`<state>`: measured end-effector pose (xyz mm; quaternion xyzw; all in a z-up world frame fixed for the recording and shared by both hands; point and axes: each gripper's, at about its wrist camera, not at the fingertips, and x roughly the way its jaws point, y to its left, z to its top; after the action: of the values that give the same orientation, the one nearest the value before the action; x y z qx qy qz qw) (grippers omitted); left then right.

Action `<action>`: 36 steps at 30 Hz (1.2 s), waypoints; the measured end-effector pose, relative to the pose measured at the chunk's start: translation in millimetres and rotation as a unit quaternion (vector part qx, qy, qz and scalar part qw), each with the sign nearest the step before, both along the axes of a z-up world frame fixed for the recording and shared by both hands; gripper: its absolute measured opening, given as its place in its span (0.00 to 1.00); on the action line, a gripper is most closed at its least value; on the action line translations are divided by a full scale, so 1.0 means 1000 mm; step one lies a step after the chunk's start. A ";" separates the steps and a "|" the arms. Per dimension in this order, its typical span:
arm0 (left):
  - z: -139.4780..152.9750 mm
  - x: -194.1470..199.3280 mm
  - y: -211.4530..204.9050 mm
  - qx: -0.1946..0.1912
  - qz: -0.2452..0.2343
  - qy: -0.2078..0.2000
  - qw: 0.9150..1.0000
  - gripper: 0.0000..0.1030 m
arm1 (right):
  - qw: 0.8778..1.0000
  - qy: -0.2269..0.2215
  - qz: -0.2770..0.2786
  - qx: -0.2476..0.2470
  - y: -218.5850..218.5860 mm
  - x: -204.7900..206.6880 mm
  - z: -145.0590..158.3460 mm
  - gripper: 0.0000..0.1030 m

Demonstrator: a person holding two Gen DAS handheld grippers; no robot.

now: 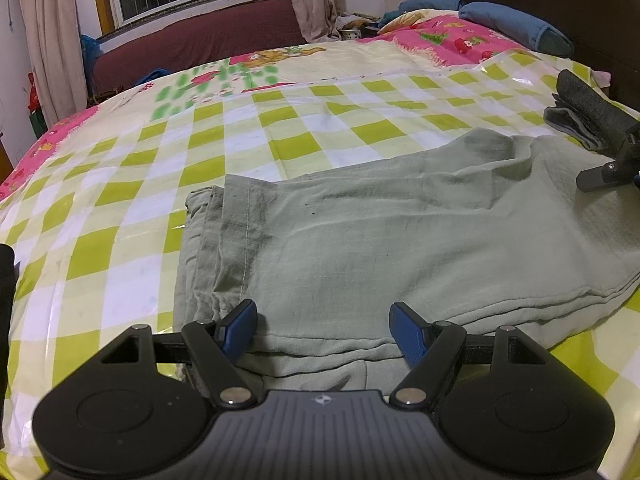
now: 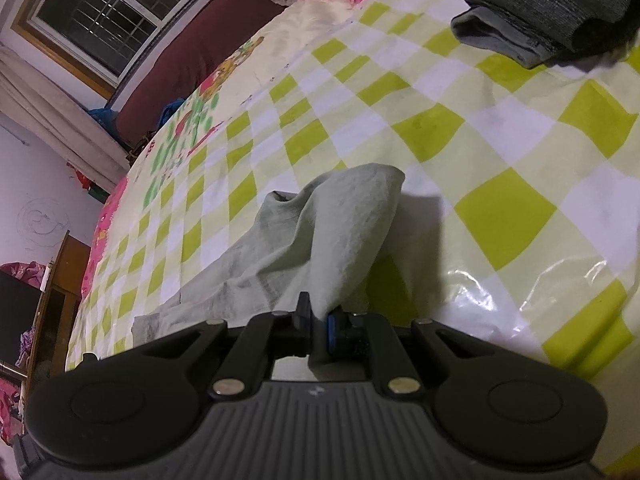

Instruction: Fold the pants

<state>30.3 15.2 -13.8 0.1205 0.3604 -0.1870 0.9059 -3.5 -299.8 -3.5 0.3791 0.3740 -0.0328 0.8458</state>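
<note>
Green-grey cloth: pants (image 1: 400,240), folded, centre of left view, on checked sheet (image 1: 120,200).
Left gripper (image 1: 323,326): jaws wide, empty, over near edge.
Right gripper (image 2: 318,324): clamped on lifted pants corner.
Dark garment (image 2: 540,12): upper right.

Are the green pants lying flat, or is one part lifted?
One end is lifted: the right gripper is shut on the green pants, raising that end in a peak; the rest lies flat.

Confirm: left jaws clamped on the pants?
No. The left gripper has its jaws wide apart over the pants, pinching no cloth.
</note>
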 end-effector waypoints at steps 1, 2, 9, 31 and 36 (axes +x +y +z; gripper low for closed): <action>0.000 0.000 0.000 0.000 0.000 0.000 1.000 0.84 | 1.000 0.000 0.000 -0.002 0.000 0.000 0.000 0.08; 0.000 0.000 0.000 0.000 0.000 0.000 1.000 0.84 | 1.000 0.001 -0.001 -0.002 0.000 0.000 0.000 0.08; -0.001 0.000 -0.001 0.001 0.000 0.001 1.000 0.84 | 1.000 0.016 -0.017 0.007 -0.007 -0.002 -0.014 0.08; -0.001 0.000 -0.002 0.003 0.000 0.000 1.000 0.84 | 0.999 0.022 -0.039 0.018 -0.031 -0.007 -0.026 0.08; -0.001 0.000 -0.002 0.003 0.001 0.000 1.000 0.84 | 0.999 0.022 -0.038 0.024 -0.034 -0.006 -0.028 0.08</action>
<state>30.3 13.5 -14.8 0.1228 0.3606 -0.1854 0.9058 -9.9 -333.6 -31.3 0.4125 0.3784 -0.0642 0.8262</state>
